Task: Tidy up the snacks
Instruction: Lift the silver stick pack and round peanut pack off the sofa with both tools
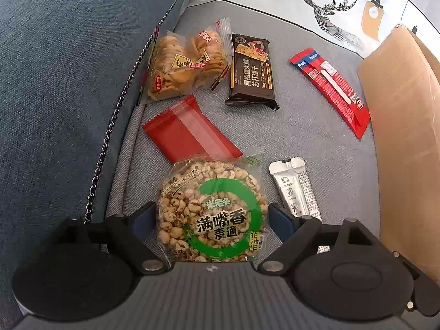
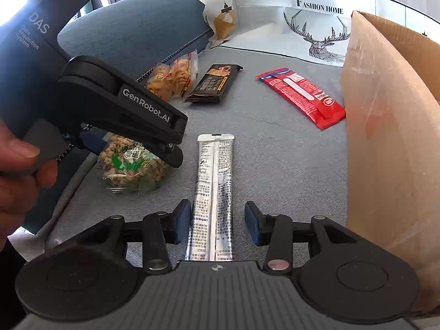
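A round clear pack of puffed grains with a green ring [image 1: 211, 214] lies on the grey seat cushion [image 1: 316, 143]. My left gripper [image 1: 211, 218] stands open around it, a pad close to each side, neither clearly pressing. In the right wrist view its black finger [image 2: 170, 151] hangs over the same pack [image 2: 132, 165]. A silver stick sachet [image 2: 214, 192] lies lengthwise between the pads of my right gripper [image 2: 217, 221], which is open, with a gap on the sachet's right. The sachet [image 1: 297, 189] also shows right of the grain pack.
Further back lie a clear bag of crackers [image 1: 184, 66], a dark cracker pack [image 1: 251, 71], a flat red pack [image 1: 189, 132] and a long red pack [image 1: 332, 90]. An open cardboard box [image 2: 385, 151] stands at the right. A blue backrest [image 1: 68, 82] and chain strap [image 1: 110, 137] border the left.
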